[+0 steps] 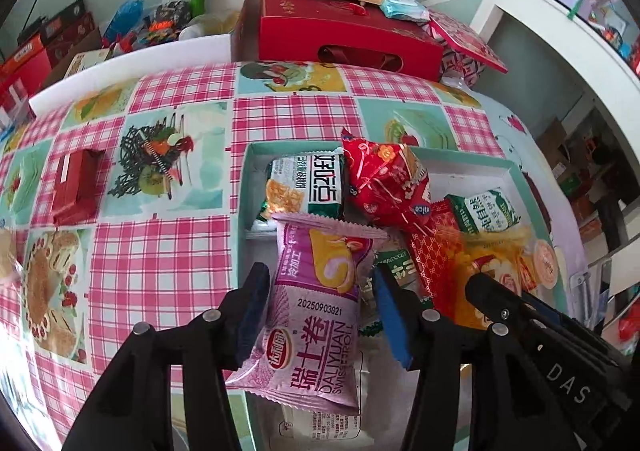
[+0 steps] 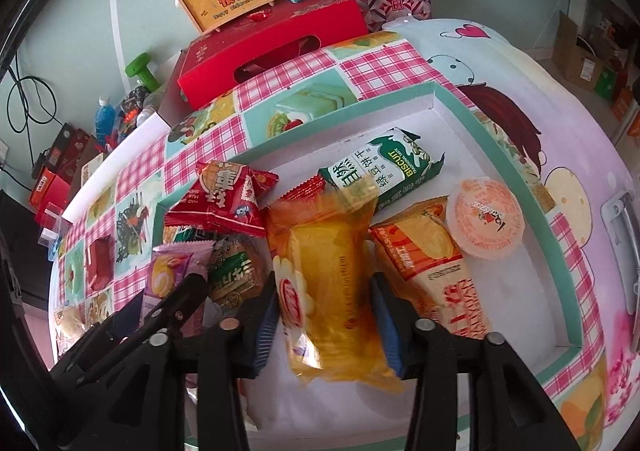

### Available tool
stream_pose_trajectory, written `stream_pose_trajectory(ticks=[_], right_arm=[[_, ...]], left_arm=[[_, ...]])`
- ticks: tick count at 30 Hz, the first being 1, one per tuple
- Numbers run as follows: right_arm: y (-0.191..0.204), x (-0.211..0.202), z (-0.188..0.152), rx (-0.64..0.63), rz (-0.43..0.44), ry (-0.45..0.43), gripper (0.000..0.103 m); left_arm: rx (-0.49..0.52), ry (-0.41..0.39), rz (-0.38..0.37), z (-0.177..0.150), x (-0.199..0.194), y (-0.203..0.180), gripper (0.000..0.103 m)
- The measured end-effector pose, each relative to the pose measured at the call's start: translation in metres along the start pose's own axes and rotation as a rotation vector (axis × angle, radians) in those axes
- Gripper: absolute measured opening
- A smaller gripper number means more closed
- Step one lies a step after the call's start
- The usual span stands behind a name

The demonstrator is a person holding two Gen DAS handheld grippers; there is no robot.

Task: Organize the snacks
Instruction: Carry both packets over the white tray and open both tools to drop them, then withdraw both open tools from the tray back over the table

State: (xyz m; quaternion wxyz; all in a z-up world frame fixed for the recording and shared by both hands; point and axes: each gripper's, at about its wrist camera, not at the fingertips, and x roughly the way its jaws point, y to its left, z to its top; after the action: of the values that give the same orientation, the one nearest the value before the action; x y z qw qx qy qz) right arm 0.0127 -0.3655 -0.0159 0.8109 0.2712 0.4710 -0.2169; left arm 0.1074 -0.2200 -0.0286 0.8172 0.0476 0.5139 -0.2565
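left tool (image 1: pixel 320 315) parted around pink plastic swiss roll packet (image 1: pixel 316 315), pads clear of it, over teal-rimmed white cardboard tray (image 1: pixel 245 187) on checked bench (image 1: pixel 160 251). right tool (image 2: pixel 328 319) likewise loose around orange-yellow cake packet (image 2: pixel 332 291) lying in tray.

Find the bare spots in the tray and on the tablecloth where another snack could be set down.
In the tray, the white floor at the far corner beyond the green biscuit pack is bare, as is the strip right of the jelly cup. The middle is crowded with piled packets. On the tablecloth, the checked area between the small red box and the tray's left wall is free.
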Motion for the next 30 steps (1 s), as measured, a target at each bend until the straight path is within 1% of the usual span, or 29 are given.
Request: stream_pose_trajectory(ticks=[1,3,8,11,12,13,15,22,26,30], right_arm=[[0.0,-0.001,0.0,-0.001,-0.002,-0.003,0.059],[0.0,-0.003,0.001,0.001,0.003,-0.008,0.06],[0.001,-0.009,0.001,-0.005,0.009,-0.024,0.065],[0.003,-0.014,0.002,-0.015,0.004,-0.036,0.07],[0.003,-0.016,0.002,-0.018,0.004,-0.039,0.072],[0.004,-0.019,0.002,-0.023,0.004,-0.044,0.074],[0.005,-0.022,0.002,-0.032,0.0,-0.051,0.075],[0.01,-0.025,0.001,-0.071,-0.048,-0.054,0.076],[0.012,-0.024,-0.001,-0.084,-0.063,-0.049,0.077],[0.017,-0.02,-0.003,-0.108,-0.065,-0.037,0.077]], left_arm=[[-0.009,-0.001,-0.007,0.001,-0.002,0.002,0.06],[-0.018,-0.002,-0.01,0.001,-0.004,0.005,0.064],[-0.043,0.003,-0.031,0.002,-0.01,0.01,0.065],[-0.045,-0.003,-0.027,0.002,-0.017,0.011,0.065],[-0.046,-0.002,-0.019,0.003,-0.02,0.013,0.067],[-0.048,0.005,-0.004,0.003,-0.021,0.014,0.074],[-0.055,0.019,0.039,0.001,-0.025,0.018,0.077],[-0.056,-0.01,0.174,-0.001,-0.04,0.03,0.077],[-0.074,-0.014,0.246,0.0,-0.04,0.042,0.078],[-0.099,0.001,0.276,-0.002,-0.036,0.053,0.078]])
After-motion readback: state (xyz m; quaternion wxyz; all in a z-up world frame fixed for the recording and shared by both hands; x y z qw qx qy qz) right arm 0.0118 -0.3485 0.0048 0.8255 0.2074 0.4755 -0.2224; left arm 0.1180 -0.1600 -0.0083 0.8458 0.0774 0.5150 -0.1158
